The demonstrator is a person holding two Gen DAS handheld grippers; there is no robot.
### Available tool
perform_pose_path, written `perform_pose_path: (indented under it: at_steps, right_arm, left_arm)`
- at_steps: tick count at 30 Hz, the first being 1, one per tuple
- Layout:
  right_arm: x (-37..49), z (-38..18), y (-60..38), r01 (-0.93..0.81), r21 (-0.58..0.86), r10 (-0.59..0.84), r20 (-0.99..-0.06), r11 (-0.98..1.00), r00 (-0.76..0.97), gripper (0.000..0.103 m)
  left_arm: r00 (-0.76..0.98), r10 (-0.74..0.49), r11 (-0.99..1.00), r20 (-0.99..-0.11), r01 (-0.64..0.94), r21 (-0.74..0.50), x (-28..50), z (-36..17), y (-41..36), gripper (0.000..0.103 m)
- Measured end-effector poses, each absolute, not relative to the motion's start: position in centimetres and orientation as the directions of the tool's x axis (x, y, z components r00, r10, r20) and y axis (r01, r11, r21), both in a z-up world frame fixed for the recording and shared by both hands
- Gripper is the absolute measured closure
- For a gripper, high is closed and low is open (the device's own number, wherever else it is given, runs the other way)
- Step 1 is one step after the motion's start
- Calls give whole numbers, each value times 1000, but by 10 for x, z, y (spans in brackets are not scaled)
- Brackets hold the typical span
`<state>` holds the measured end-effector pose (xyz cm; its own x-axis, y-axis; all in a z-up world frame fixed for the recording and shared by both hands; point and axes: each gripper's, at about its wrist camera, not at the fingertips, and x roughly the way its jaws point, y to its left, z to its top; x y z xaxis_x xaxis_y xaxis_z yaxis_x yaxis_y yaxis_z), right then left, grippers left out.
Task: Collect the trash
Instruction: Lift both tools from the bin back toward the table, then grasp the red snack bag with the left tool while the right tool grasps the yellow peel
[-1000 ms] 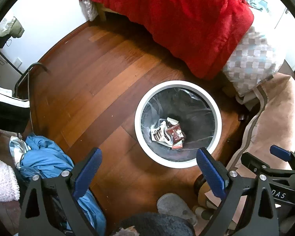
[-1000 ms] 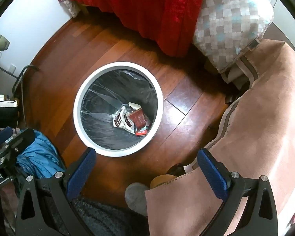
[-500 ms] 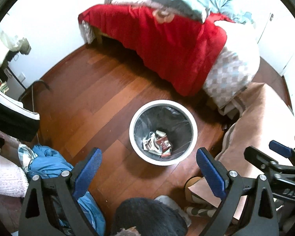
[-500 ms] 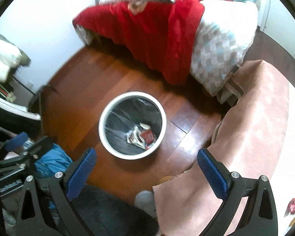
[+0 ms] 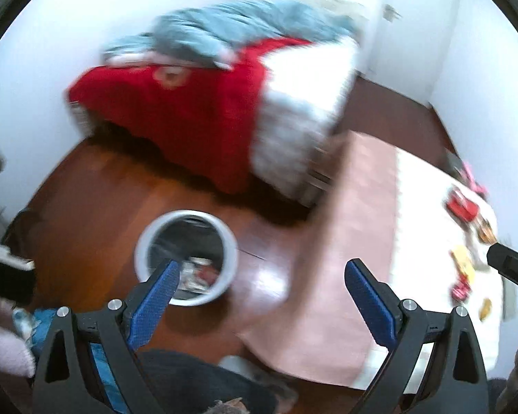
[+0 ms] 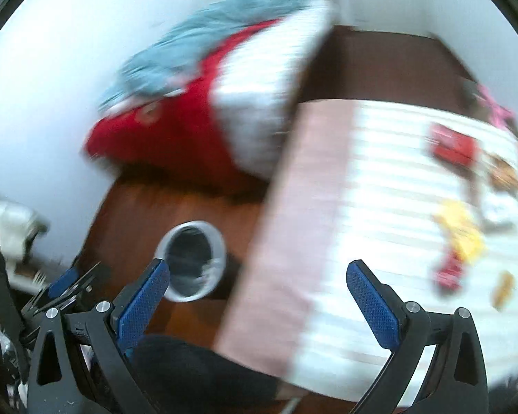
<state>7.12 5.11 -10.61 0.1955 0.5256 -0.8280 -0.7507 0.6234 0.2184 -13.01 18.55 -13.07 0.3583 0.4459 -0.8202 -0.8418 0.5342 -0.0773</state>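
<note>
Nearest in each wrist view, blue-padded fingers are seen spread wide with nothing between them: the left gripper (image 5: pixel 260 289) and the right gripper (image 6: pixel 259 289) are both carried empty. Both pictures are heavily blurred, so fine detail cannot be read.

Just beyond the left gripper's tips, a white-rimmed trash bin (image 5: pixel 231 241) with a dark liner is seen standing on the wooden floor (image 5: pixel 86 200). Some wrappers (image 5: pixel 200 272) are already lying at its bottom.

Right of the bin, a white-topped table (image 6: pixel 380 214) is seen, with a pink cloth (image 6: pixel 286 207) hanging down the side that faces the bin. Scattered on the side of the table farthest from the bin are the remaining pieces of trash: a red packet (image 6: pixel 452 143), a yellow wrapper (image 6: pixel 461 231), a smaller red piece (image 6: pixel 449 274) and an orange scrap (image 6: pixel 502 288). What exactly they are cannot be told.

Beyond the bin, a bed with a red blanket (image 5: pixel 190 110) is set against the wall.

The step in hand is judged to be the transit from bin to table for another item. Next, the right gripper, which faces the table more squarely, would need to be lowered over one wrapper, probably the nearest, and closed on it flat against the tabletop.
</note>
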Motion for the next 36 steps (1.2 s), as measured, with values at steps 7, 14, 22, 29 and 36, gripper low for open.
perform_pose_path:
  at_steps: [7,14,22,29,36]
  right_arm:
    - [194,-154,-98,-481,149,325,-894,864,307,0]
    - [270,-221,-179,-302,115,209,-929,946,304,21]
    - [295,-242,-188,-312,134,241,-911,941,335,48]
    - [298,-245,-196,-343,92,219,-910,935,352,73]
    - [298,-246,-203,-374,47,188,-917,926,352,74]
  left_arm:
    - [357,272,706,-893,-705,-67,14,-189,119,5]
    - [326,182,769,-928,-635,-72,101,-227,62,5]
    - [338,6,808,-941,-556,-195,166,-246,30,5]
    - [292,-34,834,-956,-519,-188,206,-276,10,12]
    - [292,67,871,-954,-484,-86,210,-276,-8,58]
